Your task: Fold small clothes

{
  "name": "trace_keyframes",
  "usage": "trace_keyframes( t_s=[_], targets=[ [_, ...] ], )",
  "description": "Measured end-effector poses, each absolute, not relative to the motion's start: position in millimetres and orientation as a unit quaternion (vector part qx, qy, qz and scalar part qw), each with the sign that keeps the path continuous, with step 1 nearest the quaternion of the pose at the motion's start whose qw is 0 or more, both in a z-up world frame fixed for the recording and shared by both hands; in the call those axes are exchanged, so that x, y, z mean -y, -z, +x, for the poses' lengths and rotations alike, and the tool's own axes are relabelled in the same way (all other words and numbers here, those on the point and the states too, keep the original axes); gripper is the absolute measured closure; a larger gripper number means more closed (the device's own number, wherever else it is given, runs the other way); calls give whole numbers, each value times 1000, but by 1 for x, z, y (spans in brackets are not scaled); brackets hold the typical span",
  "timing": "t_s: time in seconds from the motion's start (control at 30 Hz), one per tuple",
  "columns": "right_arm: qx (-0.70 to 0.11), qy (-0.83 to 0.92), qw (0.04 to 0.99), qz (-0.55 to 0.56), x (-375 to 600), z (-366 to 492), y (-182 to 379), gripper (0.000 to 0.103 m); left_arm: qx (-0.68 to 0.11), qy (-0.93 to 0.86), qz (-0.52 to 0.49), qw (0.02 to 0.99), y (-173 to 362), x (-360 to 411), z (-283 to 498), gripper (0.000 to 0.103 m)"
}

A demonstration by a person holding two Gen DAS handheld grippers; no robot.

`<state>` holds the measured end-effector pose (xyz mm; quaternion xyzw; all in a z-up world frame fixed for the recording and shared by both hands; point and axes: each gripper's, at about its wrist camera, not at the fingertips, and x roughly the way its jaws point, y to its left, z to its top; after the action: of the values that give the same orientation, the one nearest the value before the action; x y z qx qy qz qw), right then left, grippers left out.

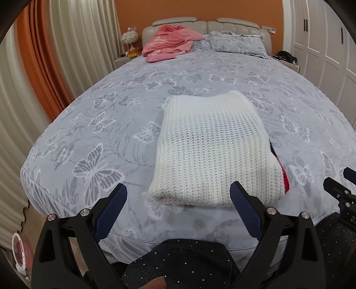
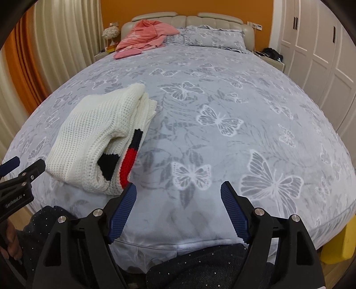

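butterfly-print bed (image 1: 111, 133), folded white sweater (image 1: 211, 151), cream curtains (image 1: 77, 33), orange wall (image 2: 189, 6)

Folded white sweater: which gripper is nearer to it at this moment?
Left. The left gripper is open right at the near edge of the folded white sweater, which lies straight ahead. The right gripper is open over bare bedspread, with the sweater off to its left.

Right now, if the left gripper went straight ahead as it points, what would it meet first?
Probably the folded white sweater: the open left gripper points at its near edge on the bed. Height above it is unclear.
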<state>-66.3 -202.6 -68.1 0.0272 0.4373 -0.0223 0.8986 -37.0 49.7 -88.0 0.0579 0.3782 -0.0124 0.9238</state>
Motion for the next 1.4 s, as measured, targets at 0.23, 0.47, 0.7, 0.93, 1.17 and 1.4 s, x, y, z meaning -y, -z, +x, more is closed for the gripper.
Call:
trace_keyframes(
  t_s=[0.23,0.47,0.7,0.93,1.17,1.4],
  targets=[
    [-438,22,898,20,199,-67,70,27,-370,15,65,927,86,-45,-41,12],
    [-433,21,901,18,198,-69,67,27,-358,14,53,932,82,-49,-45,12],
    [-434,21,901,12,196,-69,67,27,-358,14,46,933,80,-51,-46,12],
    [-434,20,901,8,194,-68,68,27,-365,19,50,930,81,-48,-47,13],
    [-434,20,901,9,194,-68,68,27,-351,22,69,934,79,-40,-51,13],
    [-433,20,901,9,194,-69,68,27,-346,18,67,936,78,-41,-53,13]
  ],
)
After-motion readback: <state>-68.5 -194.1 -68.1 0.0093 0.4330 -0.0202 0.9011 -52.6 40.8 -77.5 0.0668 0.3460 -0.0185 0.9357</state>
